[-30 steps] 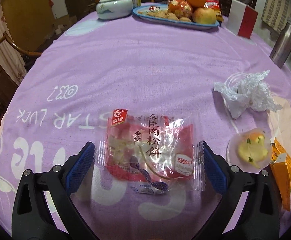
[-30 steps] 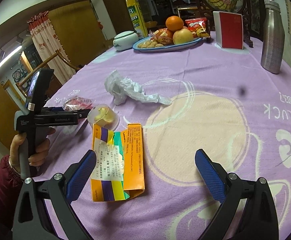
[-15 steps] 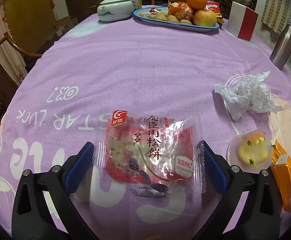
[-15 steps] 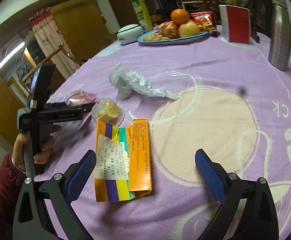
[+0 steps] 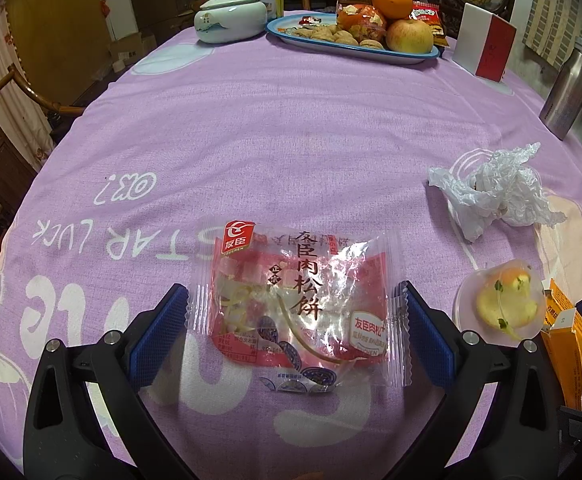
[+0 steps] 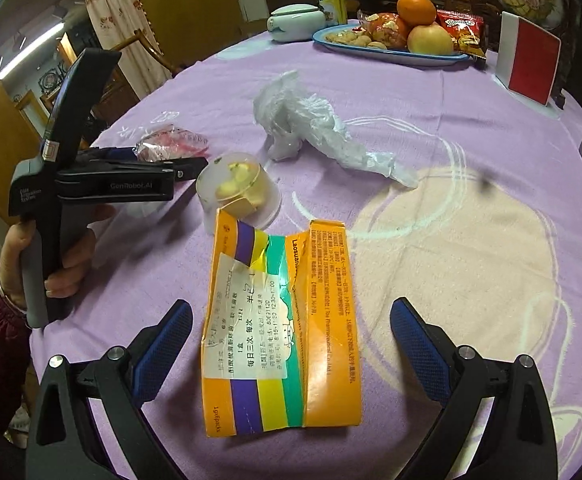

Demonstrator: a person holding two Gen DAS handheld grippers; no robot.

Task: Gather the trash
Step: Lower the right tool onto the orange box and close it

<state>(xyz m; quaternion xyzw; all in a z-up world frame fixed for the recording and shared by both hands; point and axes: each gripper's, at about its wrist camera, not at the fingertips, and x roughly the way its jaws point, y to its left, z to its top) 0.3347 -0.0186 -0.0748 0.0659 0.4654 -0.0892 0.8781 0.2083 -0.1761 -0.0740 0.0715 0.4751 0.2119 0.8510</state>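
**Two grippers poised over litter on a purple tablecloth**

Currently, the left gripper (image 5: 297, 326) sits low over a round table covered in a purple tablecloth (image 5: 291, 140), its blue-padded jaws spread wide on either side of a flat, clear-and-red snack wrapper (image 5: 301, 304). The wrapper's crimped ends lie just beside the pads; whether they touch cannot be told.

The right gripper (image 6: 291, 338) hangs over a flattened orange medicine carton (image 6: 283, 336) with purple, yellow and green stripes — its jaws also spread, with the carton lying between them, nearer the left pad.

Just beyond the carton stands a small clear plastic cup (image 6: 239, 188) holding yellow scraps, touching the carton's far edge. Farther on lies a crumpled white plastic bag (image 6: 311, 128).

At the table's far side rest a blue fruit tray (image 6: 391, 54), a pale lidded jar (image 6: 297, 22) and — to the right — a steel bottle (image 5: 567, 88).
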